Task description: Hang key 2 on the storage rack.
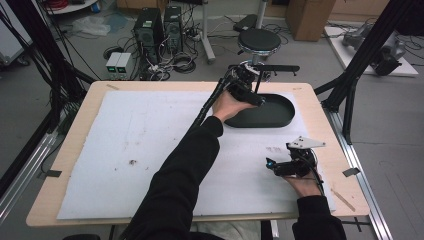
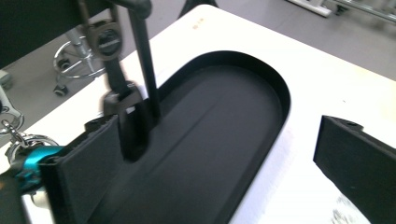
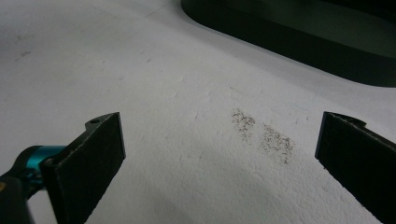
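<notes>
Inside, the black tray [image 2: 261, 70] holds a dark stand [image 2: 133, 135]; both tongs gape wide.

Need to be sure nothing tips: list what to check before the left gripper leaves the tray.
1. Left gripper jaws open: ok.
2. Black stand upright in the tray: ok.
3. Stand apart from the nearer jaw: cannot tell.
4. Tray flat on the white mat: ok.
5. Right gripper open, empty, away from the tray: ok.
</notes>
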